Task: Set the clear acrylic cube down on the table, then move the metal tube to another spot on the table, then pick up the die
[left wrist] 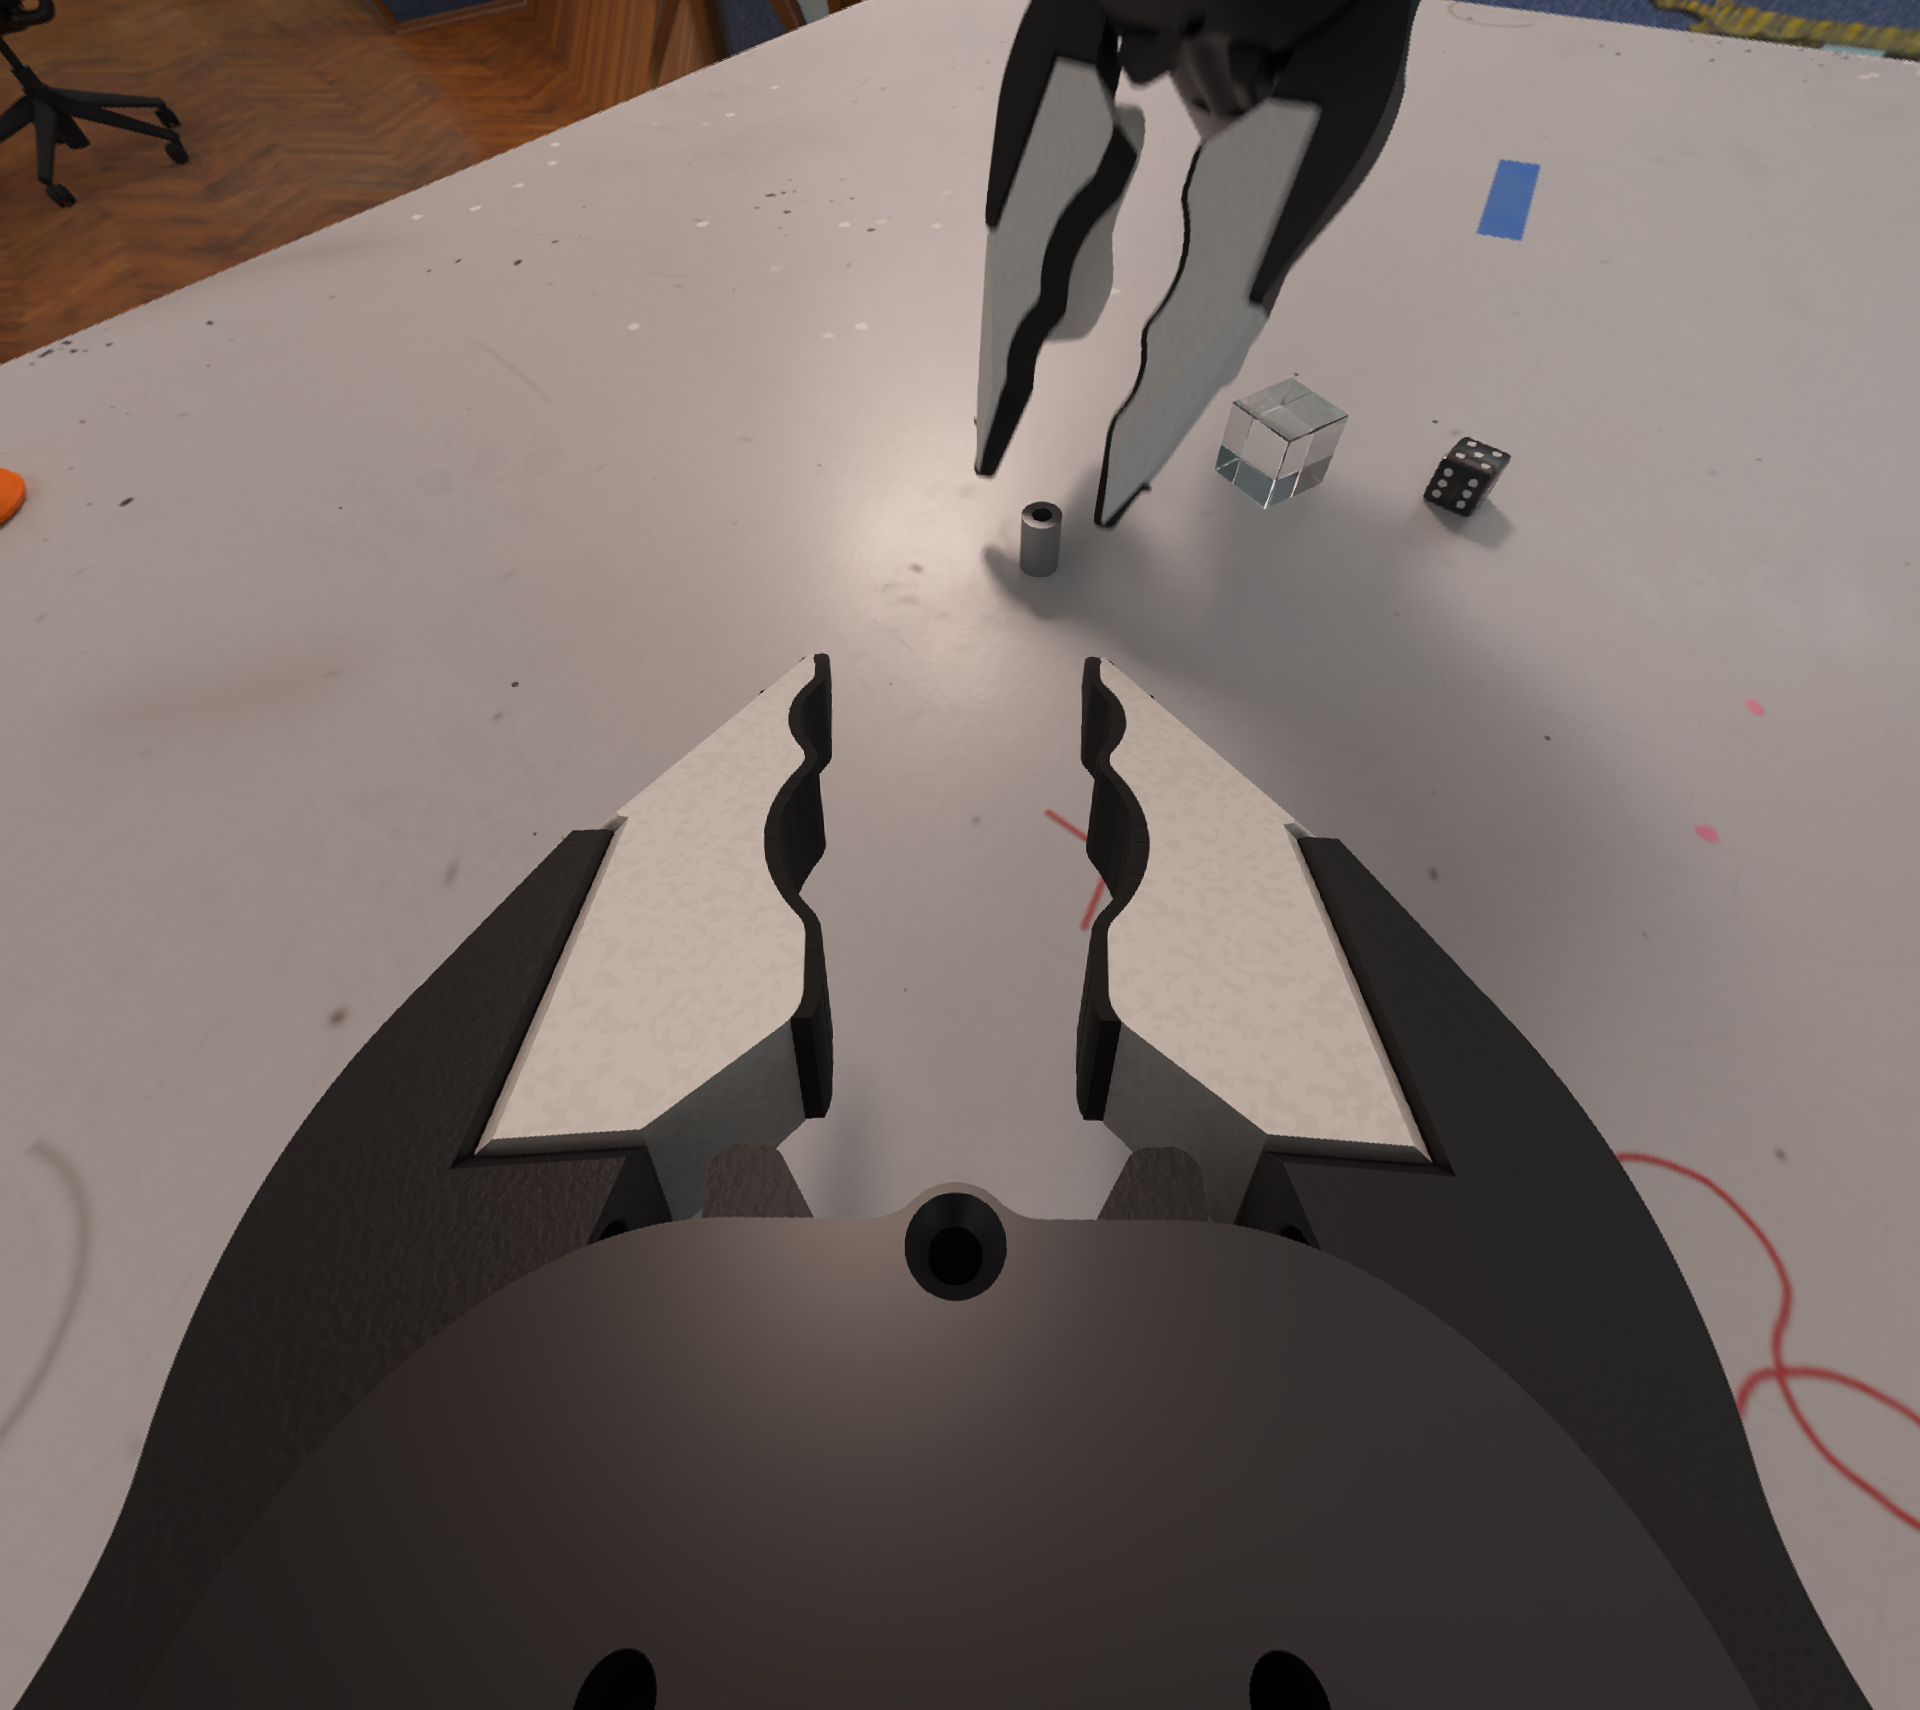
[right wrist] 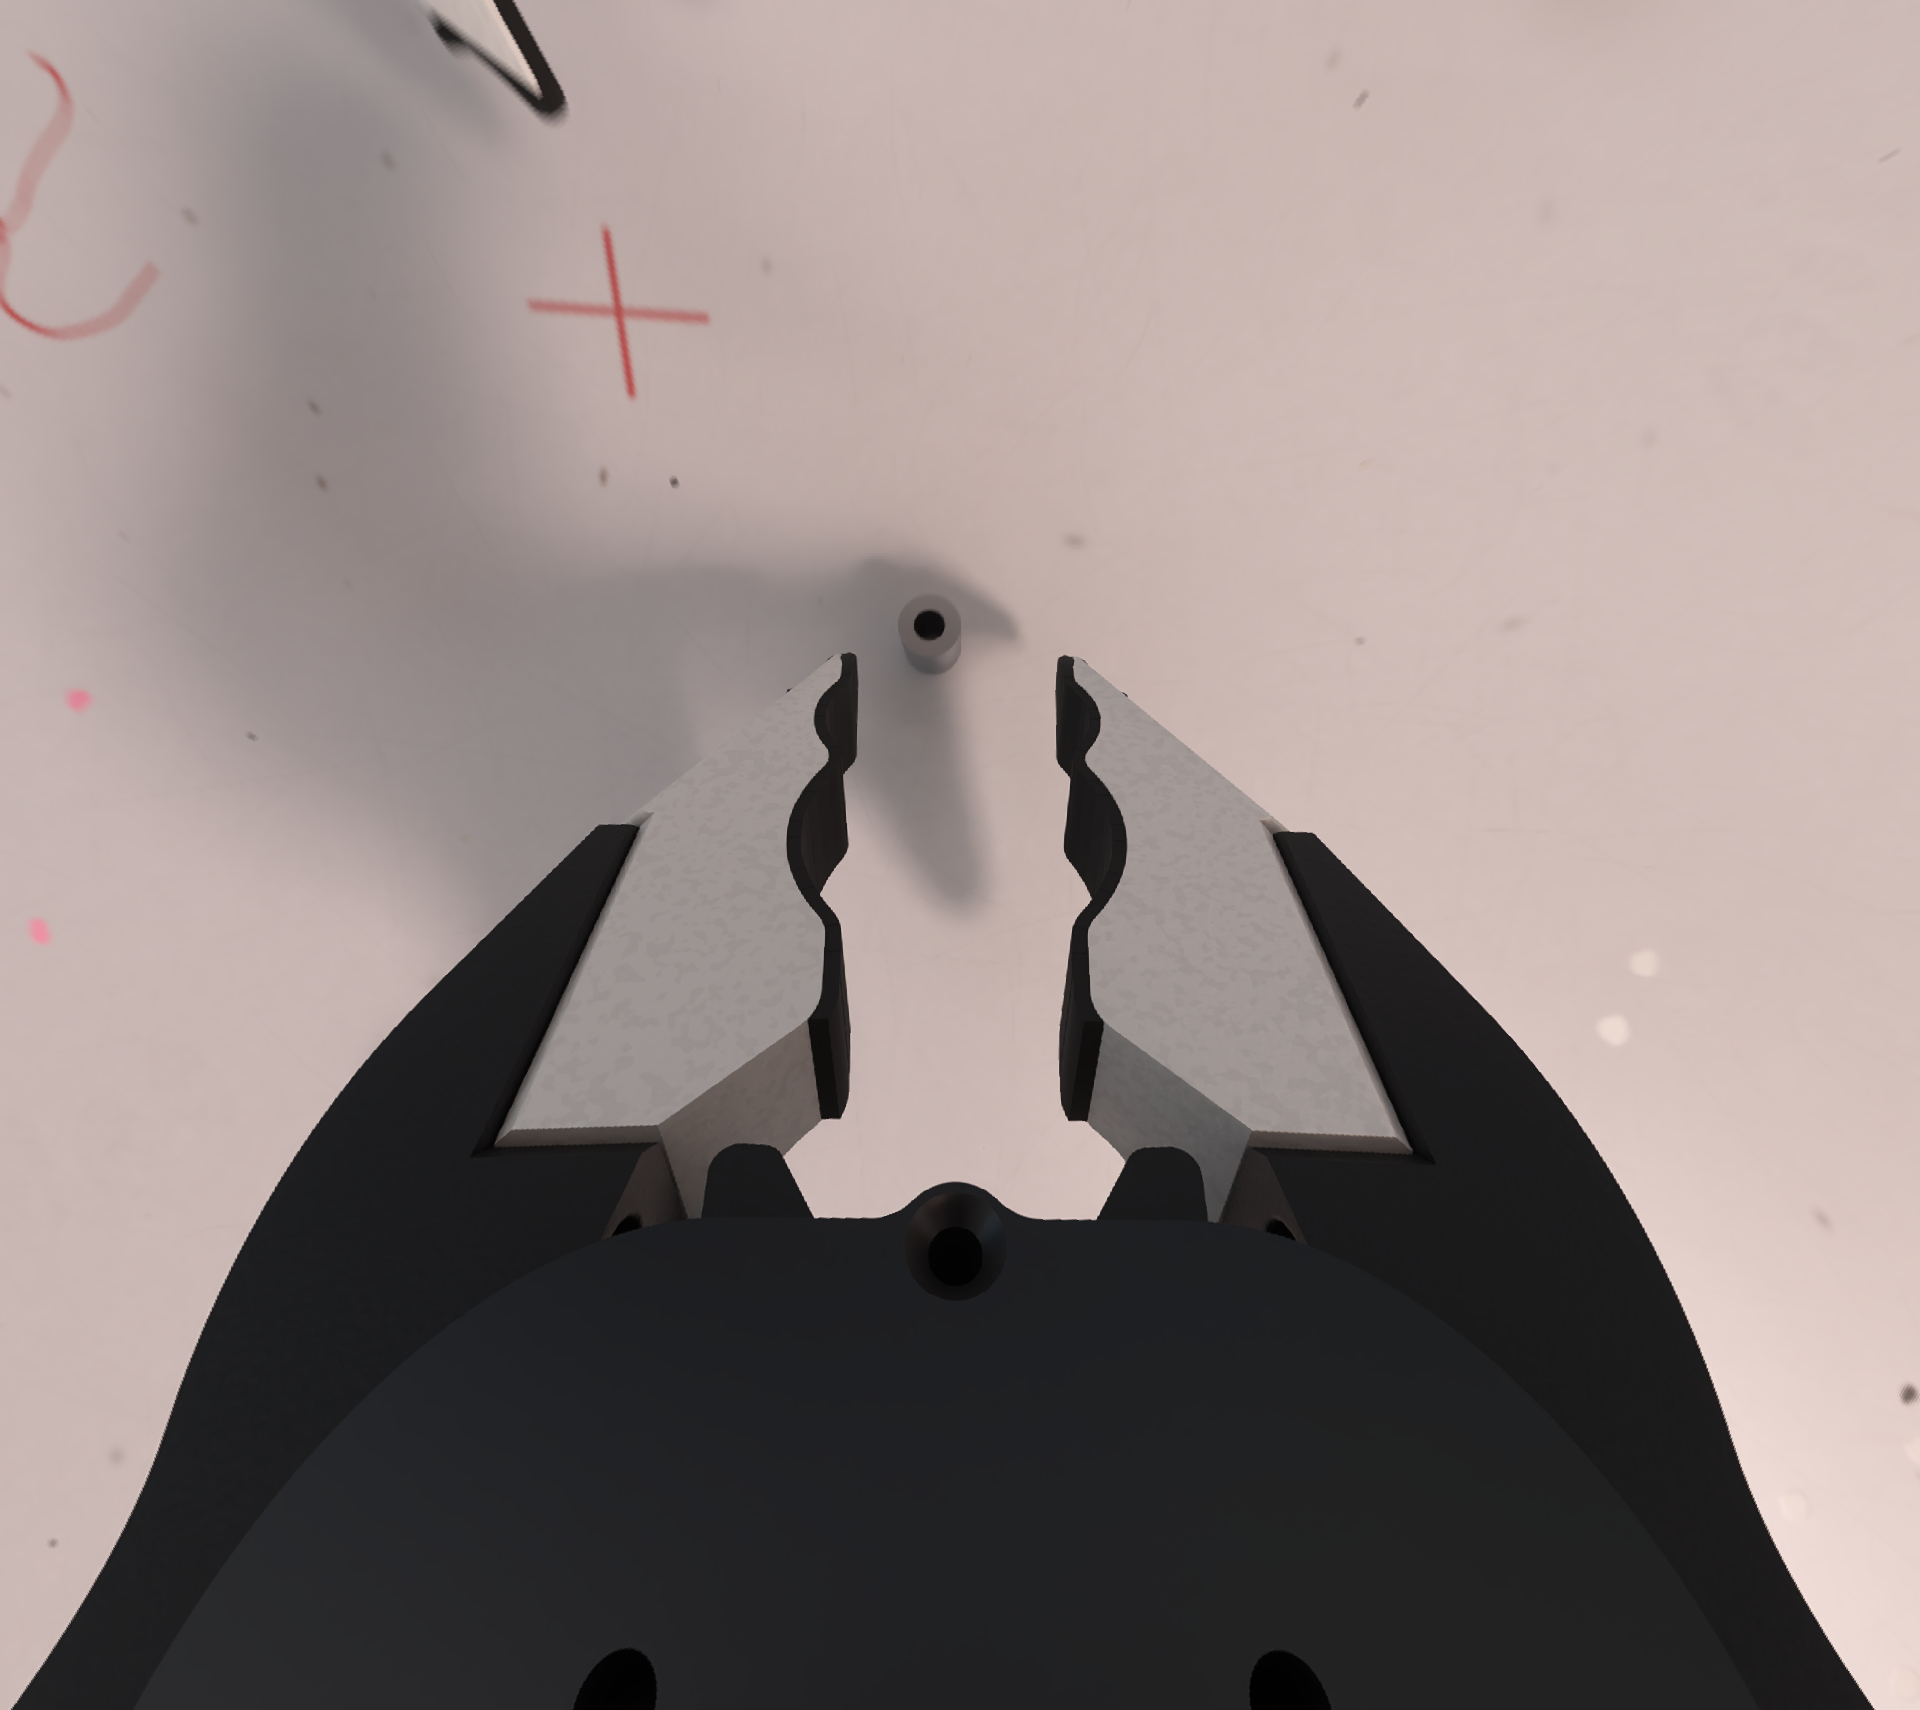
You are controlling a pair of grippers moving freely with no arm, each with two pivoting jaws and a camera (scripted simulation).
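A small grey metal tube [left wrist: 1038, 538] stands upright on the pale table [left wrist: 520, 517]. The clear acrylic cube [left wrist: 1280, 442] rests on the table to its right, and the black die [left wrist: 1465, 478] with white pips lies farther right. My right gripper [left wrist: 1044, 494] hangs open and empty just above the tube, pointing down. In the right wrist view the tube [right wrist: 930, 634] sits just past the open right gripper [right wrist: 956, 668], near its left fingertip. My left gripper [left wrist: 956, 671] is open and empty, short of the tube.
A blue tape strip [left wrist: 1508, 199] lies at the back right of the table. Red marks [left wrist: 1787, 1348] and a red cross [right wrist: 620, 313] are drawn on the top. An orange thing [left wrist: 8, 494] shows at the left. The table's far edge [left wrist: 623, 91] drops to a wooden floor.
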